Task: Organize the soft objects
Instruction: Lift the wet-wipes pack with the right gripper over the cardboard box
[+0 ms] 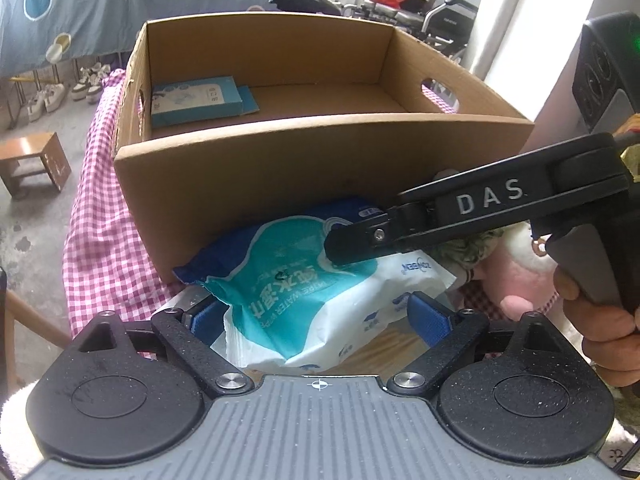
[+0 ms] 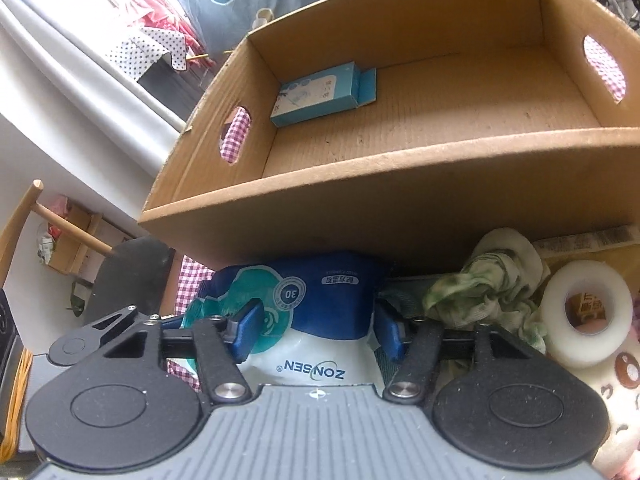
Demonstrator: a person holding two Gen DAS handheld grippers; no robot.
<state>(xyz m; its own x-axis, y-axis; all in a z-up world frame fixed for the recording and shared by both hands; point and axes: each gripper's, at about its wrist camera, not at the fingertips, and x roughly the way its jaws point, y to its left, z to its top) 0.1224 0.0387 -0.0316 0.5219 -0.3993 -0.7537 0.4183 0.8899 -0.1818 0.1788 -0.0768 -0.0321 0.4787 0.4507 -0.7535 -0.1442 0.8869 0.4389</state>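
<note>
One pack of wet wipes (image 2: 316, 320) is squeezed by the right gripper (image 2: 316, 332) beside one cardboard box (image 2: 400, 208). The left gripper (image 1: 316, 316) is held wide apart around it. One small blue box (image 2: 316, 94) is seen inside.

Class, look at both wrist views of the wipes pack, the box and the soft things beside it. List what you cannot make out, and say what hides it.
- Wipes pack: its far end, right wrist view, hidden under the cardboard box.
- Pink plush toy: left wrist view, mostly hidden by the right tool.
- Small blue box: print too small in both views.
- Green cloth: what lies beneath it.
</note>
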